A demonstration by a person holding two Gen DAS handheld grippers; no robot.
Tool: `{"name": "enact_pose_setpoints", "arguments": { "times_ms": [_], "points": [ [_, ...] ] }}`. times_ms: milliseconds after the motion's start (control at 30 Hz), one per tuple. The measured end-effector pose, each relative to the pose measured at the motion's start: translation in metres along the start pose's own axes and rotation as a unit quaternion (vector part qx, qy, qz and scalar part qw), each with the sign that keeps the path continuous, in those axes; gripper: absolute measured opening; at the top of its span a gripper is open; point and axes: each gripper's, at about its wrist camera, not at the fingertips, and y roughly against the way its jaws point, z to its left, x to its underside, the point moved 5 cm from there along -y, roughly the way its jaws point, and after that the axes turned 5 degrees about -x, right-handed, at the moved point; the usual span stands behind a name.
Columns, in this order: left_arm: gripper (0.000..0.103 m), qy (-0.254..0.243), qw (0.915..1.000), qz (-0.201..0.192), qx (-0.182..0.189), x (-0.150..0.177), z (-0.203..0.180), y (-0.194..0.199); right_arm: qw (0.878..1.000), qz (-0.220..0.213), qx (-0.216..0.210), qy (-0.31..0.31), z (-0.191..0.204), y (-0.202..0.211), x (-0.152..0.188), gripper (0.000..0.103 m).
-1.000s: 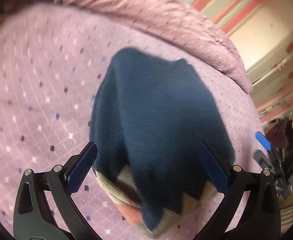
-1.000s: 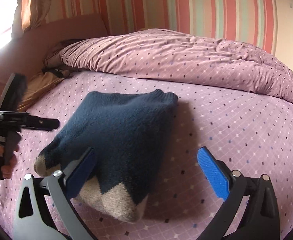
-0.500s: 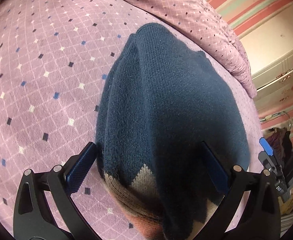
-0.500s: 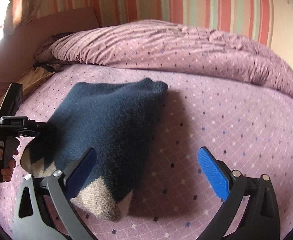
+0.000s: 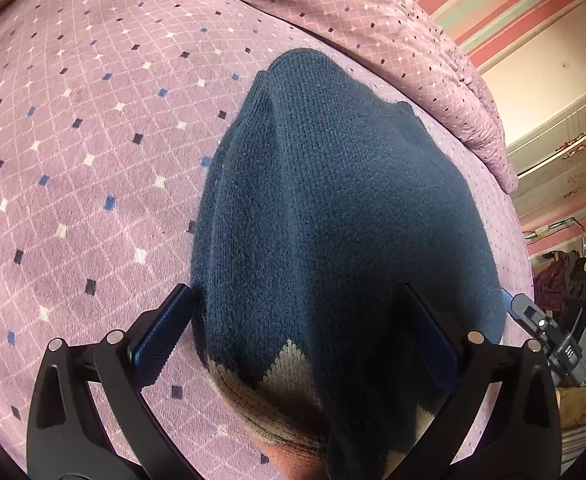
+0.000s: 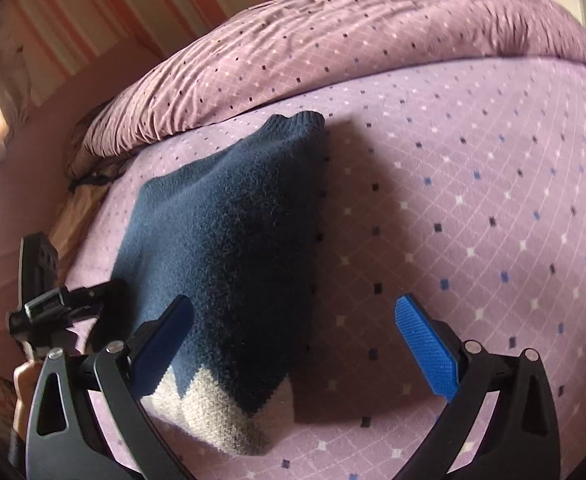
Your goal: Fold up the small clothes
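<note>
sweater (image 5: 333, 216) folded, flat on bed (image 5: 73, 140) | L grip (image 5: 297, 332) jaws wide, straddling hem, prob to press/tidy fold | R grip (image 6: 293, 332) jaws wide, nothing held, over sweater's R edge

Brightness: you get daylight in both views, bright enough that the bedsheet (image 5: 93, 168) shows its weave.
Light source: in your right wrist view it comes from the left, where the far edge blows out to white glare.
Shadows: the navy sweater (image 6: 229, 248) throws a soft dark shadow to its right onto the sheet; in your left wrist view its near hem and the right finger (image 5: 429, 332) of the left gripper (image 5: 301, 330) sit in deep shade.
Focus: your left view is crisp on the knit; your right view is slightly soft.
Distortion: both fisheye frames bow the bed and the striped wall (image 6: 105, 12), with black vignette in the corners.
</note>
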Motion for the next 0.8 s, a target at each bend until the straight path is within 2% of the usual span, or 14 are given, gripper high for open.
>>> {"name": "enact_pose_setpoints", "arguments": {
  "times_ms": [200,300,367,433,500,600,633,733,800],
  "points": [
    [0.100,-0.004,1.0000,0.002,-0.005,-0.003,-0.003,-0.001,0.997,0.032,-0.042,-0.048,-0.015,-0.015,0.005,0.101],
    [0.100,-0.005,1.0000,0.002,-0.008,-0.004,-0.005,-0.001,0.995,0.036,-0.079,-0.059,-0.020,-0.021,0.008,0.101],
    [0.100,-0.008,0.9999,0.003,-0.010,-0.004,-0.006,-0.001,0.987,0.052,-0.122,-0.087,-0.031,-0.030,0.009,0.101],
    [0.100,-0.010,0.9999,0.004,-0.011,-0.004,-0.007,-0.001,0.973,0.077,-0.164,-0.146,-0.047,-0.040,0.013,0.101],
    [0.100,-0.011,0.9999,0.005,-0.010,-0.004,-0.007,-0.001,0.958,0.073,-0.198,-0.195,-0.059,-0.041,0.016,0.101],
    [0.100,-0.012,0.9999,0.005,-0.009,-0.004,-0.007,-0.001,0.947,0.067,-0.238,-0.205,-0.049,-0.036,0.017,0.101],
    [0.100,-0.013,0.9999,0.005,-0.008,-0.004,-0.006,-0.001,0.948,0.069,-0.245,-0.192,-0.039,-0.035,0.017,0.101],
    [0.100,-0.012,0.9999,0.006,-0.006,-0.004,-0.005,-0.001,0.962,0.081,-0.221,-0.141,-0.015,-0.044,0.020,0.101],
    [0.100,-0.014,0.9999,0.006,-0.006,-0.005,-0.006,-0.001,0.960,0.090,-0.230,-0.131,-0.003,-0.049,0.020,0.102]
  ]
}}
